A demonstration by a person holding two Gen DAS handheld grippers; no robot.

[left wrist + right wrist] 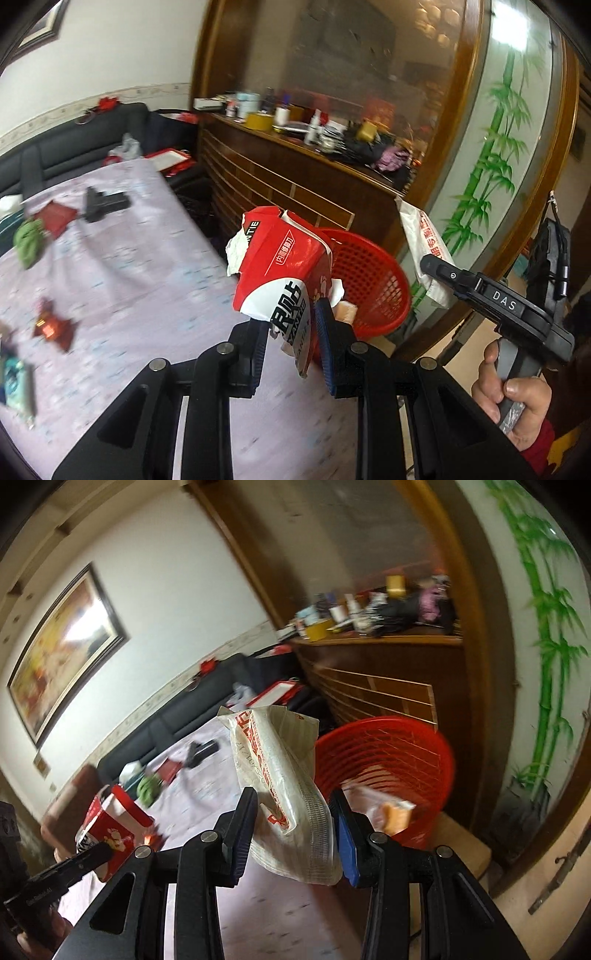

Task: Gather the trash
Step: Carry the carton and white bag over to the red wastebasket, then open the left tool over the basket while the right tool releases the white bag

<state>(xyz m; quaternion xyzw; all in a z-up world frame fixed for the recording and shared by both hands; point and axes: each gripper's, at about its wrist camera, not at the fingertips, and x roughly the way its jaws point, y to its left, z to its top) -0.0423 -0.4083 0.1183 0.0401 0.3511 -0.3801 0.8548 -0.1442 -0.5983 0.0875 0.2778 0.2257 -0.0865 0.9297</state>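
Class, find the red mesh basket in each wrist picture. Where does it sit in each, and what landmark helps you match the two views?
Left wrist view: red mesh basket sits right of centre, behind the red-and-white packet.
Right wrist view: red mesh basket sits right of centre, behind the white bag.
Shared landmark: the painted green bamboo, at right.

We see a crumpled red-and-white packet (275,273) and a white printed bag (284,771) held beside our red mesh basket (391,753).
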